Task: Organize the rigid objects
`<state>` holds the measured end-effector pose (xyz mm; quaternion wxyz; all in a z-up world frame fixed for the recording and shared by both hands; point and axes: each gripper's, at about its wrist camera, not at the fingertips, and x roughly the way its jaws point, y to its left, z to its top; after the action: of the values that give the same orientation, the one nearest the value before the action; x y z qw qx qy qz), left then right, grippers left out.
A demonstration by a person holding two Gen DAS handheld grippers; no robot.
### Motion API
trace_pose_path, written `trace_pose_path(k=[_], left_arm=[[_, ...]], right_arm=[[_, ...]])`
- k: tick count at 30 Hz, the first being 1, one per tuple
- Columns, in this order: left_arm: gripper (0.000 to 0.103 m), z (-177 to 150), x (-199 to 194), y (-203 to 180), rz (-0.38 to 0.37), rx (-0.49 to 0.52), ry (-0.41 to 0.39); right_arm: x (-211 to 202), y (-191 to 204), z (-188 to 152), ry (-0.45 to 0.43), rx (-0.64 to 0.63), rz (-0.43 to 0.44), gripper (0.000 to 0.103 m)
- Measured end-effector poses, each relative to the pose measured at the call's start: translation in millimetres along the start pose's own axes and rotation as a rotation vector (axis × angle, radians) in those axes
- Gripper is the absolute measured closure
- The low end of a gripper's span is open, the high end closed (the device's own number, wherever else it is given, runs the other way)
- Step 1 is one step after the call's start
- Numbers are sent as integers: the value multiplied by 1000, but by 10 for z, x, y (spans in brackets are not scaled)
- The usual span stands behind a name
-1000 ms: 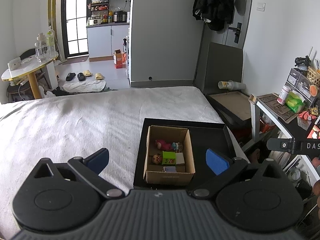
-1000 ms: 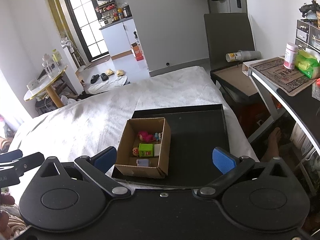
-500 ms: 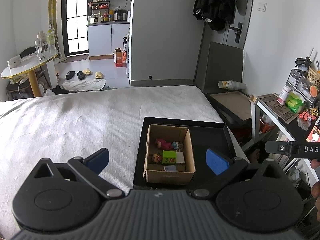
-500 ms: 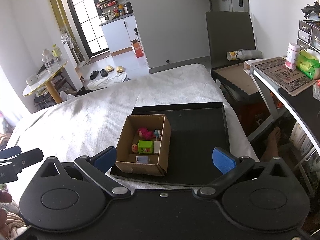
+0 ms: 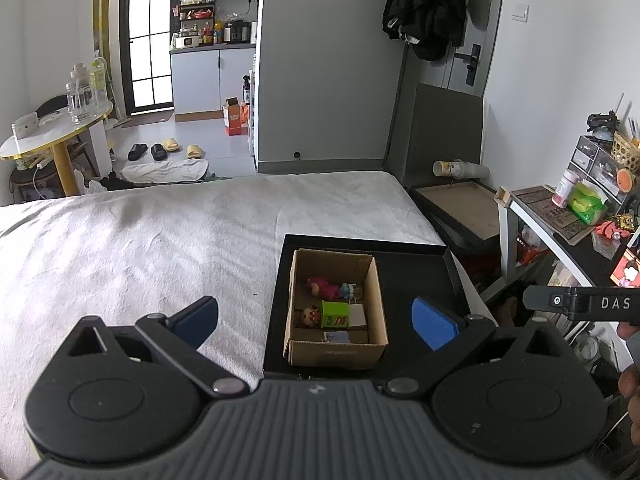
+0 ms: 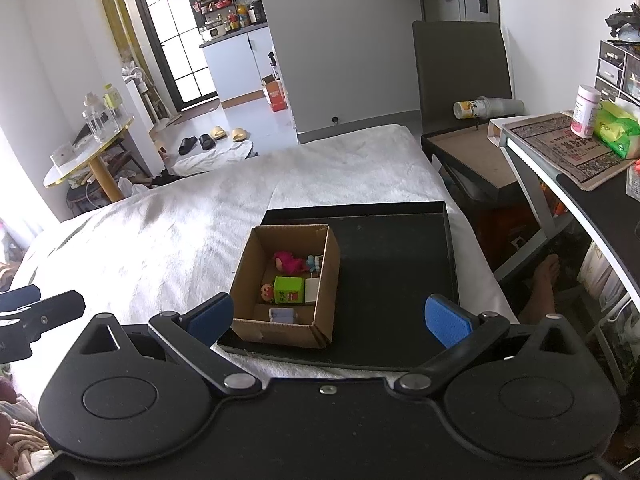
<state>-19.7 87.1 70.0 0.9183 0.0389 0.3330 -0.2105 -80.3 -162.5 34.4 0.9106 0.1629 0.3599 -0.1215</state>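
Both grippers hang over the near edge of the bed, the left gripper and right gripper each with fingers spread wide and holding nothing. Just beyond them a cardboard box sits on the left part of a black tray. Inside lie a green block, a pink doll and other small toys. Past the tray stretches the white bedspread.

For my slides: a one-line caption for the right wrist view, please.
Open right gripper hovers before a cardboard box of small toys on a black tray atop a white-covered bed.
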Motion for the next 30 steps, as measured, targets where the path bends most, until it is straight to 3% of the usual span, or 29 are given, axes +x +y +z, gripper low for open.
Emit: trace_pose_path(k=[30], left_arm=[[1, -26, 5, 12, -5, -10, 7]], right_arm=[[71, -26, -22, 17, -5, -6, 0]])
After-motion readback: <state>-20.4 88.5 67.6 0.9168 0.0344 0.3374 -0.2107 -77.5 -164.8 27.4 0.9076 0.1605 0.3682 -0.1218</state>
